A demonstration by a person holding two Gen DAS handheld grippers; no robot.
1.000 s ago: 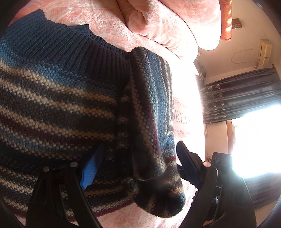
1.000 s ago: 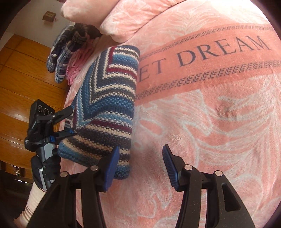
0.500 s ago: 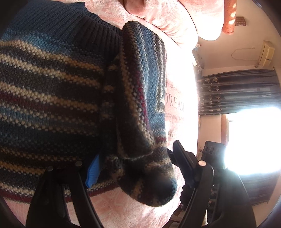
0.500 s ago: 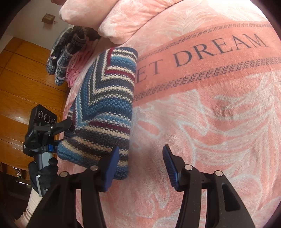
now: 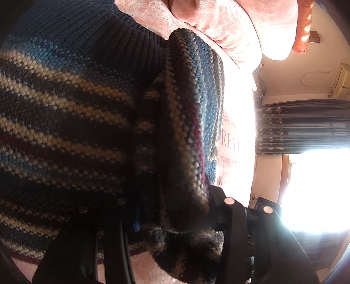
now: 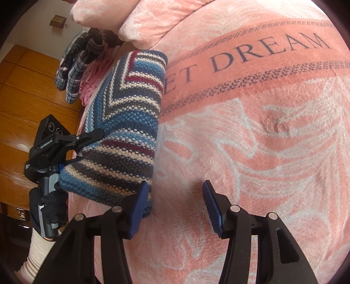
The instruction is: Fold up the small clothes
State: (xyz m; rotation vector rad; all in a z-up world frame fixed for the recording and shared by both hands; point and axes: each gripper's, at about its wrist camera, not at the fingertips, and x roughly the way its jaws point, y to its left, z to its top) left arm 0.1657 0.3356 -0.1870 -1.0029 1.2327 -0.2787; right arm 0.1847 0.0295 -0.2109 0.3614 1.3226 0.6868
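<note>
A folded striped knit sweater (image 6: 129, 131), blue, cream and maroon, lies on the pink blanket (image 6: 262, 153) near the bed's left edge. In the left wrist view the sweater (image 5: 76, 109) fills the frame. Its thick folded edge sits between the fingers of my left gripper (image 5: 175, 218), which is shut on it. The right wrist view shows that left gripper (image 6: 87, 148) clamped on the sweater's left side, held by a gloved hand (image 6: 48, 203). My right gripper (image 6: 175, 203) hovers open over the blanket. Its left pad is beside the sweater's near corner, with nothing between the fingers.
Pink pillows (image 6: 153, 19) lie at the head of the bed. Plaid clothes (image 6: 76, 56) and a pink garment (image 6: 91, 80) are heaped past the sweater. Wooden cabinet panels (image 6: 26, 91) stand left of the bed. Dark curtains (image 5: 306, 126) and a bright window (image 5: 317, 185) are opposite.
The left gripper pushed further onto the sweater's folded edge and its fingers narrowed around it. The right gripper stayed open and almost still.
</note>
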